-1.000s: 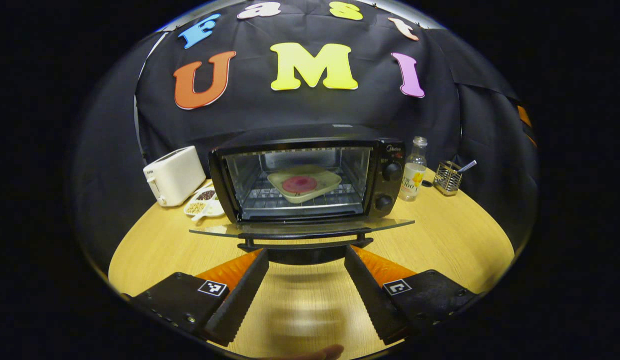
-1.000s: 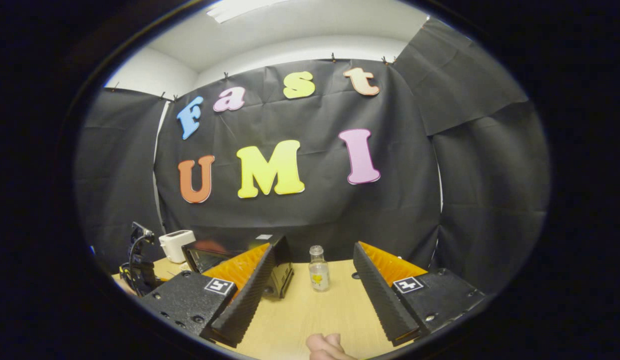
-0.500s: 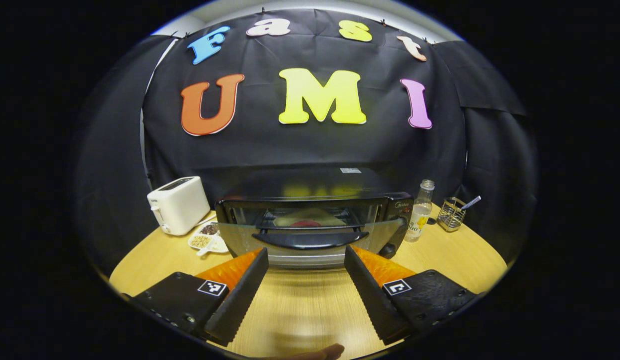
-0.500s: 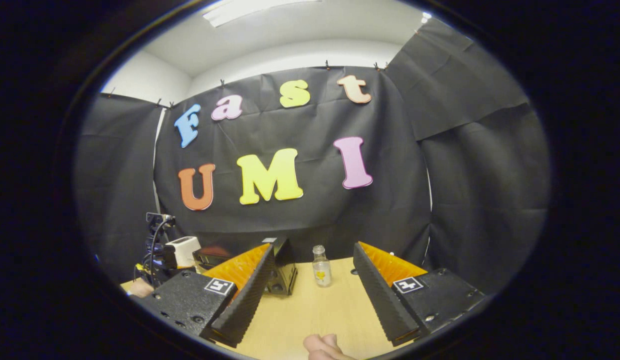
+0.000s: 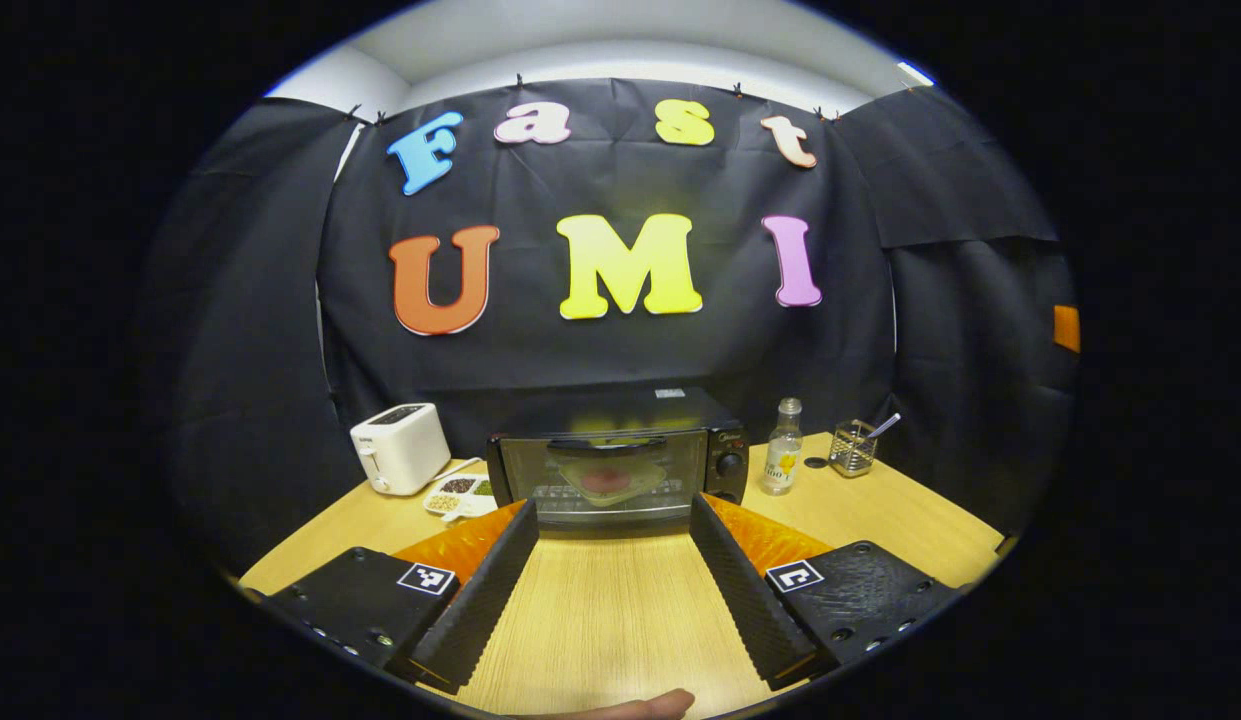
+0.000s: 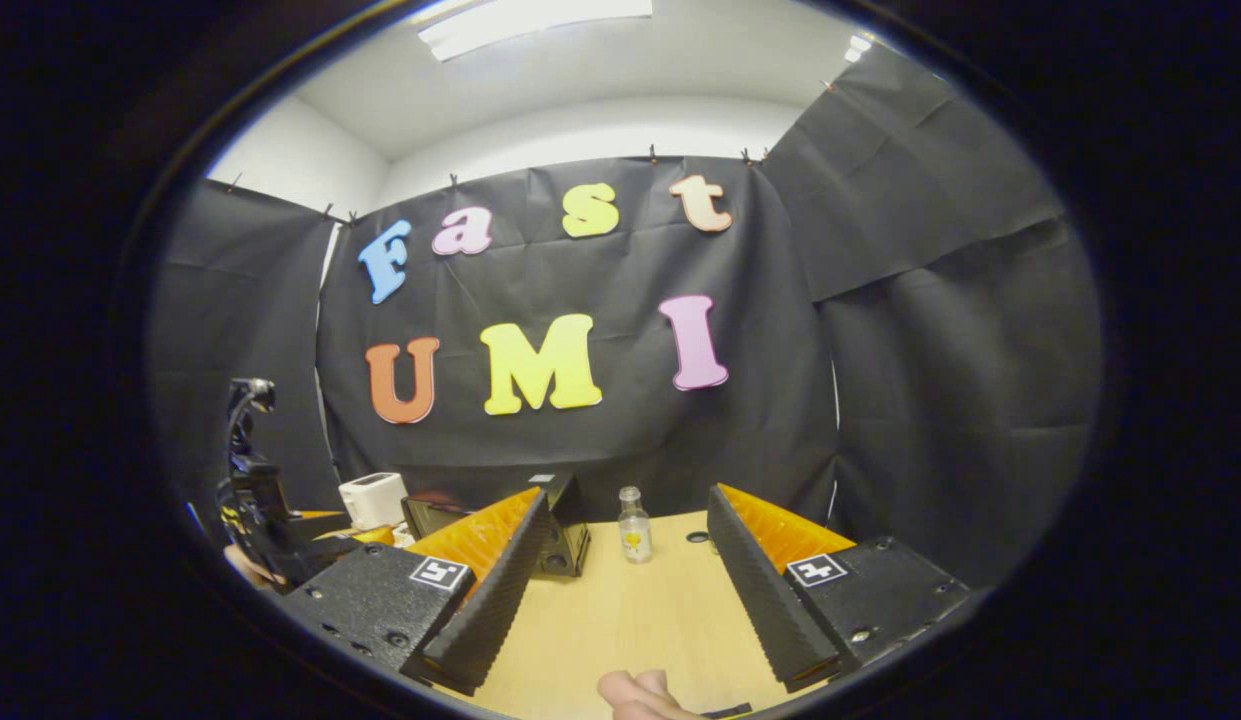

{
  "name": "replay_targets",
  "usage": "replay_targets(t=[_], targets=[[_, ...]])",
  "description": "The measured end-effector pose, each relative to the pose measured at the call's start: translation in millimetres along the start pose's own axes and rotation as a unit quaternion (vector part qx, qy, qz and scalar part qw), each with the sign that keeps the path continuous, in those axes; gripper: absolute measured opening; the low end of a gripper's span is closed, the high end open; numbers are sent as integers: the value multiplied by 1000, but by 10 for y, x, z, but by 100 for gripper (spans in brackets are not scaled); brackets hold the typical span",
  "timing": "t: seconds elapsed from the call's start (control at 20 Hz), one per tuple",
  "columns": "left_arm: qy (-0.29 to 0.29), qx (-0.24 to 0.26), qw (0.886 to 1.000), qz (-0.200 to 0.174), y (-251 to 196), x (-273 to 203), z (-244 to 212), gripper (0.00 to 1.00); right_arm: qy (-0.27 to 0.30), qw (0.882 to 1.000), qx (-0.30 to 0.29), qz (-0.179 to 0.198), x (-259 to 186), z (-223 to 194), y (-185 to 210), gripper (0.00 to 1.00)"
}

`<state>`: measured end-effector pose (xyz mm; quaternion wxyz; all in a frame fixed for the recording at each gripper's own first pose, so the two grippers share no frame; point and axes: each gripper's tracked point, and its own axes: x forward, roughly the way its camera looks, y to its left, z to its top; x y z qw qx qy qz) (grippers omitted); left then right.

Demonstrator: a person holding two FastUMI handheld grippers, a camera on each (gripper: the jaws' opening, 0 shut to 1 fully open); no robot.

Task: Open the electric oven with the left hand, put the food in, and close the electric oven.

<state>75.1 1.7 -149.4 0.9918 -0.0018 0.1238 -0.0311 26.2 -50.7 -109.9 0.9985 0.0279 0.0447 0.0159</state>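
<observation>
The black electric oven (image 5: 620,462) stands at the back of the wooden table (image 5: 600,610) with its glass door shut. Through the glass I see a pale plate with a red piece of food (image 5: 605,478) on the rack. My left gripper (image 5: 614,578) is open and empty, well back from the oven and centred on it. In the right gripper view my right gripper (image 6: 628,570) is open and empty above the table, with the oven (image 6: 560,525) partly hidden behind its left finger. The left gripper (image 6: 255,500) shows at the far left of that view.
A white toaster (image 5: 398,461) and a small white dish of beans (image 5: 458,493) sit left of the oven. A clear bottle (image 5: 782,461) and a wire holder with a utensil (image 5: 853,446) stand to its right. The bottle (image 6: 633,524) shows between the right gripper's fingers.
The oven door swung up from lying flat open to fully shut. My left gripper then drew back from the oven. The right gripper tilted slightly upward.
</observation>
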Motion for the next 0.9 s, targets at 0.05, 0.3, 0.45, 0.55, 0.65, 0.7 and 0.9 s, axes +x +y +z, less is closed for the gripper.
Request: replay_targets(t=[0.05,0.3,0.45,0.55,0.65,0.7,0.9], targets=[[-12,-8,1000,0,-17,-181,116,97,-7,1000,-6,-2,-74,32,-1,96],[-60,-3,998,22,53,-841,533,96,-26,999,-34,0,-216,115,82,96],[-79,-1,996,49,118,-1119,561,96,-21,999,-29,14,-212,50,172,96],[-86,-6,995,51,90,-1230,568,97,-15,999,-29,24,-188,-2,220,96],[-88,4,995,39,1,-1294,588,97,-7,999,-32,28,-184,-35,222,100],[-89,11,996,32,-49,-1307,595,97,-8,999,-29,28,-180,-19,220,96],[-87,23,996,26,-102,-1339,587,97,-12,999,-33,28,-204,-17,188,96]])
